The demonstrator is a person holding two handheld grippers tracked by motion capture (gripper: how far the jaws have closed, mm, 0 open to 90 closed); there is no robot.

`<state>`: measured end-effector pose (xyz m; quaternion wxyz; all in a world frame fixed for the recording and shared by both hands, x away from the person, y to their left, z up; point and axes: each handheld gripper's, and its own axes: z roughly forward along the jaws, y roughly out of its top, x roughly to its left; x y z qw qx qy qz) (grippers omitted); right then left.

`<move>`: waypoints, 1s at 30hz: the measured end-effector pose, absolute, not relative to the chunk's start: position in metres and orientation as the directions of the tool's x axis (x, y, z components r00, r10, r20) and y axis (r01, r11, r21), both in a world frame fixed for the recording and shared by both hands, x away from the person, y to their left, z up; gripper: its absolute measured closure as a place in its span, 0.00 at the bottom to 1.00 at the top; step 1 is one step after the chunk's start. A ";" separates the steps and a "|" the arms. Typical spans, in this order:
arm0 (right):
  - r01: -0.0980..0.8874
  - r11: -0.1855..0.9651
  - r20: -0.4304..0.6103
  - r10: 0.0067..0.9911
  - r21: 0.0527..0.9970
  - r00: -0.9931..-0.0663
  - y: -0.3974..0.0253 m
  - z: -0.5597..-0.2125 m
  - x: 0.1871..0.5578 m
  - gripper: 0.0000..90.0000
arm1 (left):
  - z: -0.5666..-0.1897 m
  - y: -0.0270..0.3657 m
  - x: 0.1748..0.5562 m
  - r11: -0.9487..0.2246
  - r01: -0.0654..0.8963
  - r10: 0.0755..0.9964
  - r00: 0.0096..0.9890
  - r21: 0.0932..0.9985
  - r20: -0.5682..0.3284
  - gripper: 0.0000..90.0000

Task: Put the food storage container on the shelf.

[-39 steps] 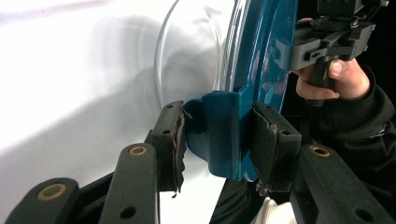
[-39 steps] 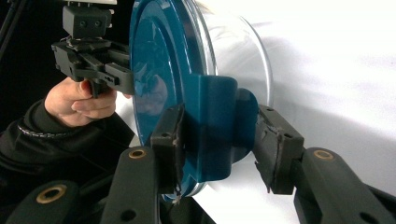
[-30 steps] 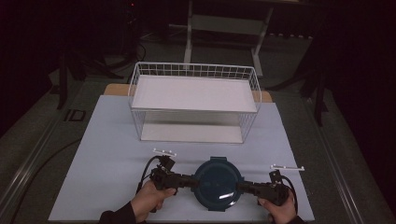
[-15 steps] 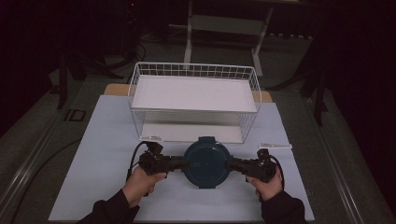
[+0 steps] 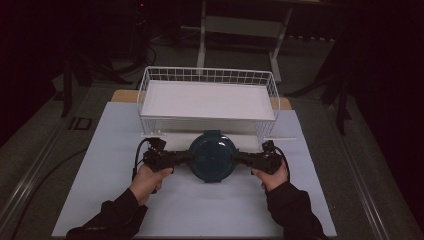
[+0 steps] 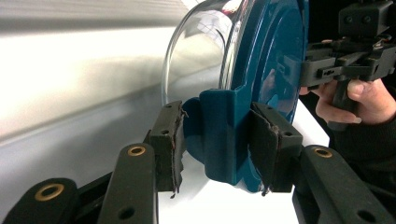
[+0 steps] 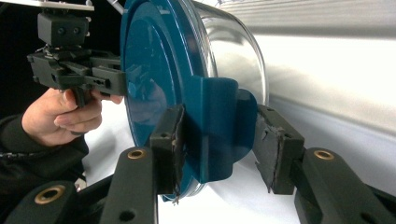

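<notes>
Nearest the person, the left gripper (image 5: 176, 158) and the right gripper (image 5: 248, 159) each have their jaws closed on a blue side tab of the lidded glass container (image 5: 211, 157), the left pads (image 6: 169, 140) pressing one latch and the right pads (image 7: 167, 142) the opposite one, so the two-handed grasp looks done and the container appears lifted off the white tabletop (image 5: 100, 150). It sits just in front of the wire basket (image 5: 207, 76), whose white floor lies bare. What seems left is carrying it over the near rim, setting it inside and letting go.
</notes>
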<state>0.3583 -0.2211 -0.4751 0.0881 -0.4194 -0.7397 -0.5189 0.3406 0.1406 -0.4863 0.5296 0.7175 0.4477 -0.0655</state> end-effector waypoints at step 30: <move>0.718 0.059 0.553 0.596 0.693 -0.582 -0.213 -0.502 0.405 0.61 | -0.512 0.143 0.392 0.029 0.734 0.570 0.546 0.679 -0.614 0.62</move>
